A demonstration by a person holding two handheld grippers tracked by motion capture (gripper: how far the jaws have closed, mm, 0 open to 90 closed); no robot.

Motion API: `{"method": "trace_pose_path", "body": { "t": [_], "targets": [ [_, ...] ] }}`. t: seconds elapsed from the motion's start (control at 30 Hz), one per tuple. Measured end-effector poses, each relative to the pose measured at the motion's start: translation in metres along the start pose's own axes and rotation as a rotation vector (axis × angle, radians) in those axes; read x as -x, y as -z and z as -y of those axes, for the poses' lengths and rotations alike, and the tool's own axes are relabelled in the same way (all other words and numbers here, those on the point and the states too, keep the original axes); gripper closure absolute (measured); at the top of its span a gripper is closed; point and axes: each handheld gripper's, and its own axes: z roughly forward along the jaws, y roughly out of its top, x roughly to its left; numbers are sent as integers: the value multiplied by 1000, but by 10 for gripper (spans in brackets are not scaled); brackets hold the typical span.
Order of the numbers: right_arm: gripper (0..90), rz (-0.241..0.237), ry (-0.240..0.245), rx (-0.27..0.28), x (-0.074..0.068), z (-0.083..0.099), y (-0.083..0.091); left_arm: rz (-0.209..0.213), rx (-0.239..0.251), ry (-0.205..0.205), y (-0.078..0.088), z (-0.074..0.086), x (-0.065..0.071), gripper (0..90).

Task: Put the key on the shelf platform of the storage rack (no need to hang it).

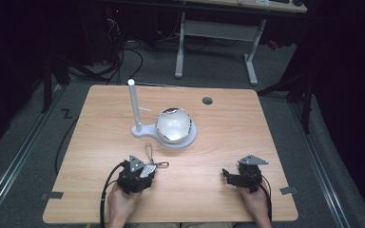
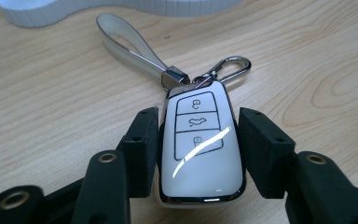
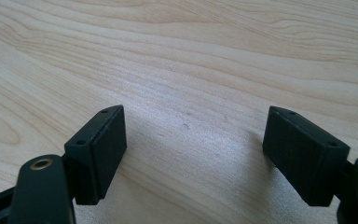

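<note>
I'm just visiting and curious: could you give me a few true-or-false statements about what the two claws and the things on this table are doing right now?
1. The left claw is closed on a white car key. True.
2. The right claw holds a strap. False: it is open, with only bare table between its jaws.
3. The car key has a strap loop and a metal clip. True.
4. The shiny bowl lies upside down on the floor. False: it sits on a white stand on the table.
</note>
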Motion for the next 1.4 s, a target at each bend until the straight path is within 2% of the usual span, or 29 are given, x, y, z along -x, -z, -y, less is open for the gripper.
{"method": "trace_pose_path", "body": {
  "t": [0.27, 0.53, 0.73, 0.97, 1.0, 1.27, 1.4],
  "targets": [
    [219, 0, 0, 0, 0, 0, 0, 36, 27, 5, 7, -20, 6, 501],
    [219, 0, 0, -1, 0, 0, 0, 73, 51, 32, 15, -41, 11, 503],
    [219, 0, -1, 0, 0, 0, 0, 106, 86, 53, 25, -60, 14, 504],
    [219, 0, 0, 0, 0, 0, 0, 116, 93, 51, 27, -69, 14, 504],
    [219, 0, 0, 0, 0, 0, 0, 121, 96, 61, 28, -71, 15, 504],
    [219, 0, -1, 0, 0, 0, 0, 134, 110, 47, 30, -83, 21, 505],
    [219, 0, -2, 0, 0, 0, 0, 146, 116, 57, 31, -89, 23, 505]
  ]
}}
